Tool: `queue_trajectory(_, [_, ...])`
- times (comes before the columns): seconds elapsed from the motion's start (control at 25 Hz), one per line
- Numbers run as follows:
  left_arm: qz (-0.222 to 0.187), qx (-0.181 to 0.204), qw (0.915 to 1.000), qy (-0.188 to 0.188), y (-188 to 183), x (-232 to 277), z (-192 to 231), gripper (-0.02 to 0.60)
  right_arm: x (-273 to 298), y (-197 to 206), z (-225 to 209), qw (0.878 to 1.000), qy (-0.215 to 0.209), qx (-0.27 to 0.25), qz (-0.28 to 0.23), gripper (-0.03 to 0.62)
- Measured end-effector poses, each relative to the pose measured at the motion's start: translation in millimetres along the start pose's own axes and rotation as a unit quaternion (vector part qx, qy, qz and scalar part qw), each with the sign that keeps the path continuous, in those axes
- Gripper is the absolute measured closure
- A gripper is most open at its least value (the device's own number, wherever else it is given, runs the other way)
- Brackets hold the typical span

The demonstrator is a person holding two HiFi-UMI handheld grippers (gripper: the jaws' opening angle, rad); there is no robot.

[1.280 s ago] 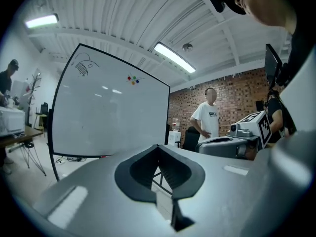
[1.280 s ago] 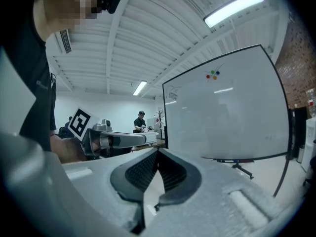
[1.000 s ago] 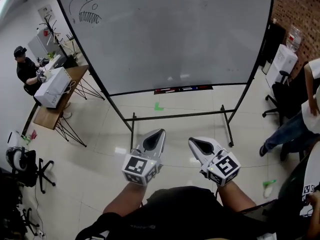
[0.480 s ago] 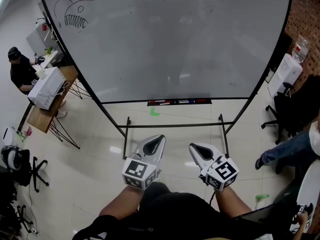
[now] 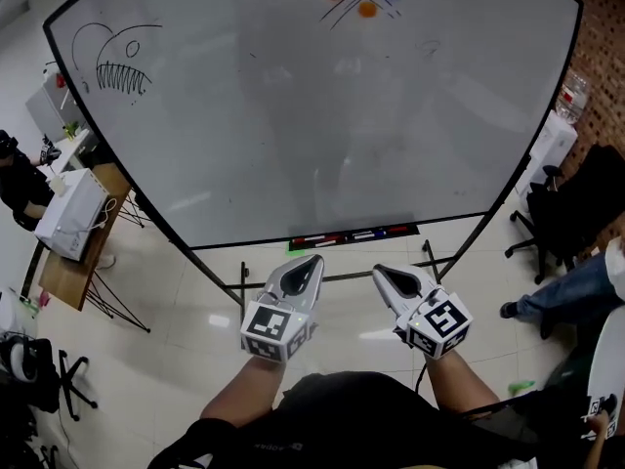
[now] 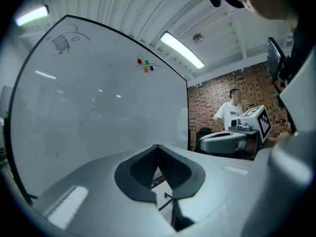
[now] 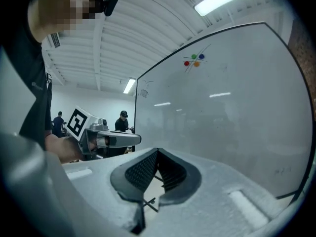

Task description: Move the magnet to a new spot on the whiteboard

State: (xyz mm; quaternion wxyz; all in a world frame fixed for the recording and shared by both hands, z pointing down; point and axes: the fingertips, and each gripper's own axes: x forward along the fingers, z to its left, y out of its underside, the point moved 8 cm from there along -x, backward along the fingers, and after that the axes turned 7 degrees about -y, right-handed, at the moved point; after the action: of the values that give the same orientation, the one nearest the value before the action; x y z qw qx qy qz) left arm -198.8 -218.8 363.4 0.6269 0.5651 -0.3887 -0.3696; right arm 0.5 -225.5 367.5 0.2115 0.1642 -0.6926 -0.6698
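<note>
magnets [image 5: 367,9] high on the whiteboard [image 5: 293,115] are best reached once the left gripper [image 5: 313,259] or right gripper [image 5: 378,272], both shut and empty, is raised and opened.

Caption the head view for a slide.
Left gripper and right gripper, both shut, face a whiteboard bearing four coloured magnets.

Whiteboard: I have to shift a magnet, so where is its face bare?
The large white whiteboard is bare across its middle and right, between the black fish sketch upper left and the marker tray below. Crowded only at top centre: four round coloured magnets on crossed lines.
</note>
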Motion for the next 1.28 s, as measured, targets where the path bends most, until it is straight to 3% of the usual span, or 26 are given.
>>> queue_trajectory(0.2, [0.001,0.010,0.9994,0.033,-2,33,43,0.565,46,-61,-33,0.995,0.038,-0.085,-0.027,0.589])
queue_trajectory(0.48, [0.005,-0.006,0.9980,0.062,-9,66,61,0.565,69,-185,-92,0.974,0.099,-0.188,-0.075,0.589])
queue_trajectory(0.6, [0.015,-0.004,0.9980,0.062,-8,78,59,0.565,70,-238,-118,0.963,0.118,-0.226,-0.090,0.589])
queue_trajectory(0.84, [0.004,-0.012,0.9994,0.034,-15,97,57,0.565,77,-325,-152,0.935,0.134,-0.309,-0.113,0.516])
queue_trajectory(0.92, [0.002,-0.015,0.9996,0.024,-15,102,55,0.565,82,-346,-164,0.926,0.147,-0.330,-0.113,0.509])
queue_trajectory(1.08, [-0.002,-0.017,0.9998,0.014,-16,109,53,0.565,95,-373,-189,0.920,0.169,-0.336,-0.106,0.479])
queue_trajectory(1.28, [-0.003,-0.020,0.9998,0.005,-17,113,55,0.566,110,-382,-200,0.905,0.195,-0.370,-0.080,0.451])
